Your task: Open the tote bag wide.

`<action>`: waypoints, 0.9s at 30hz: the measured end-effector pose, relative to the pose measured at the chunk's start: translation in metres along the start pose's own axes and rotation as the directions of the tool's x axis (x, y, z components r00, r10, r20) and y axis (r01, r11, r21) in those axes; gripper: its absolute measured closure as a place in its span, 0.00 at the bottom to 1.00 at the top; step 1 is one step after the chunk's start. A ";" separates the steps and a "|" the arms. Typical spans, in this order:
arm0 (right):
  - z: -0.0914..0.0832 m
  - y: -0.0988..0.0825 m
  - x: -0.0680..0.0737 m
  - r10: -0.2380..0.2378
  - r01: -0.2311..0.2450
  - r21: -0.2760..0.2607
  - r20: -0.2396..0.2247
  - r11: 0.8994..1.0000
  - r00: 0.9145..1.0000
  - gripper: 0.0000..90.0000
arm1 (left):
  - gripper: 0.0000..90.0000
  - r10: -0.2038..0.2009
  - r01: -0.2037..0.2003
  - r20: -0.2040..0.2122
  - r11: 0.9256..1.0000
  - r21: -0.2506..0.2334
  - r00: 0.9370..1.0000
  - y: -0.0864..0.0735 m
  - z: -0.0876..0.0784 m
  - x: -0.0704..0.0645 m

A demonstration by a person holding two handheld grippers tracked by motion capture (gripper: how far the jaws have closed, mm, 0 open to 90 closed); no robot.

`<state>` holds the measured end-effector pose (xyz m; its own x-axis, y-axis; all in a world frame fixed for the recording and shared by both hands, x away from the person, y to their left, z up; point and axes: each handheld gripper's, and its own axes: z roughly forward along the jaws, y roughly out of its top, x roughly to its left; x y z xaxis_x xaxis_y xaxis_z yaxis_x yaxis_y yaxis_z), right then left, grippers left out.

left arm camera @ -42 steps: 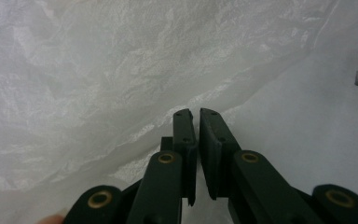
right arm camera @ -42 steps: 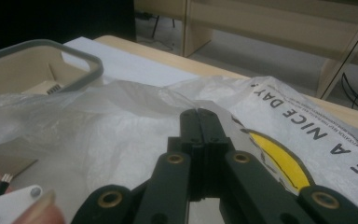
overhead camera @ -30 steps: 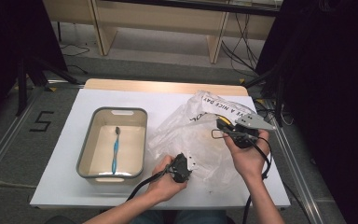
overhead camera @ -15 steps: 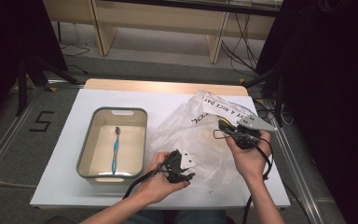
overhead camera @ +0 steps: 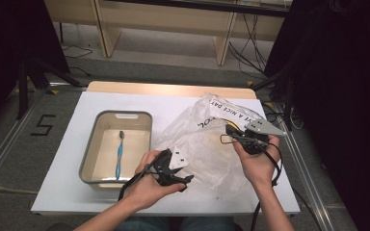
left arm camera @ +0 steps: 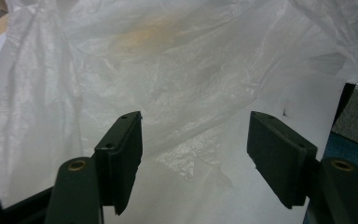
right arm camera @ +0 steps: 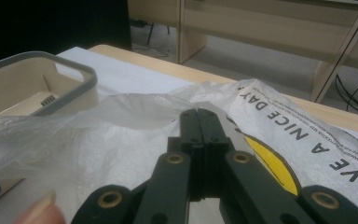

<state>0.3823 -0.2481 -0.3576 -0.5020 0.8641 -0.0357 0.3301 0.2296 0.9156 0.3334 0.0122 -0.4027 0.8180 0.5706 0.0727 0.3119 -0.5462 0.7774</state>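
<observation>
plastic bag [overhead camera: 207,144] lies crumpled, stretching toward the table's far right.

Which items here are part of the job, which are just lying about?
In the job:
- plastic bag, edge pinched in the shut right tongs
- left tongs, just opened, bag lying loose between them

Lying about:
- toothbrush
- tray holding it

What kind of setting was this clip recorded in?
Probably a lab or workshop recording station rather than a home: a white-topped table on grey carpet, a taped floor marker, loose cables under a wooden bench, and dark curtains at the sides.
</observation>
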 end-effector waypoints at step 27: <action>0.001 -0.002 0.000 0.007 -0.007 0.012 0.001 1.000 1.000 1.00 | 0.34 -0.117 0.121 -0.107 0.992 0.032 0.987 -0.018 -0.036 0.053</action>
<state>0.3828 -0.2481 -0.3599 -0.4987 0.8663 -0.0294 0.3434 0.2286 0.9109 0.3533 0.0741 -0.3902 0.7194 0.6929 0.0474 0.4241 -0.4923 0.7601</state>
